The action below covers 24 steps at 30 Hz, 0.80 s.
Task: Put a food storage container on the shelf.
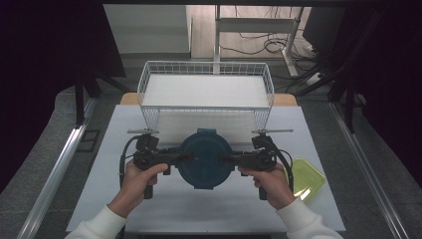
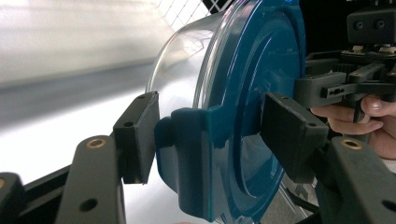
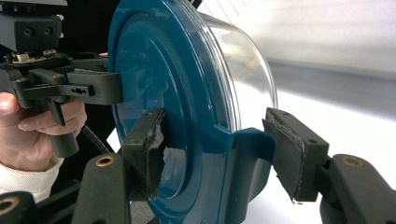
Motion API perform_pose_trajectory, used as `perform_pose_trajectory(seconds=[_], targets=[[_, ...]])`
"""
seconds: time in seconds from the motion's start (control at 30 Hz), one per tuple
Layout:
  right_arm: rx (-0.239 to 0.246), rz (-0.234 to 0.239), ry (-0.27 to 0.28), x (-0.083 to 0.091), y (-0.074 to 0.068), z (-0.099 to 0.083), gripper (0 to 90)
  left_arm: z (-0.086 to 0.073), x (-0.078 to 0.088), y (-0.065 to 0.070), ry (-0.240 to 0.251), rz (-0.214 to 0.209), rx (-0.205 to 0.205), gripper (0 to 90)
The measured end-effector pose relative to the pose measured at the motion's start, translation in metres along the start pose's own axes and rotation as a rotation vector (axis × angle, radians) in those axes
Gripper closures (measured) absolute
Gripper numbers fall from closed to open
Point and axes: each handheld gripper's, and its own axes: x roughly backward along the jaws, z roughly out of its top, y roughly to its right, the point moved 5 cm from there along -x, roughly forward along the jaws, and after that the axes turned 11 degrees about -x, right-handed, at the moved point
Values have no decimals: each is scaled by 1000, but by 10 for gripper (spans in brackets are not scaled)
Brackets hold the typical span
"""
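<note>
The worktop [image 1: 209, 209] carries a wire basket [image 1: 205, 74] at its far edge. Nearer the middle, the round blue-lidded container [image 1: 205, 158] hangs level between the left gripper [image 1: 185, 157] and right gripper [image 1: 226, 159], whose fingers [image 2: 137, 135] each clamp an opposite lid latch, sharing its weight.

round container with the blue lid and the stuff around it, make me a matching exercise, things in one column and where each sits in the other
Things:
1. round clear container with blue lid
2. white wire basket
3. yellow-green flat lid
4. left gripper

Places:
A. at the table's far edge
B. at the container's left clip
C. between both grippers
D. on the table, right of the right hand

Pairs: 1-C, 2-A, 3-D, 4-B
</note>
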Motion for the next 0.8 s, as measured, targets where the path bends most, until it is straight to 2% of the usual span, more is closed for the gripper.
perform_pose_trajectory(seconds=[0.17,0.43,0.8], targets=[[13,7,6,3,-5,11,393,12,4,1,11,8,-15,390],[4,34,15,7,-10,29,394,30,8,1,33,20,-27,398],[12,34,34,15,-15,49,394,56,9,2,49,20,-42,400]])
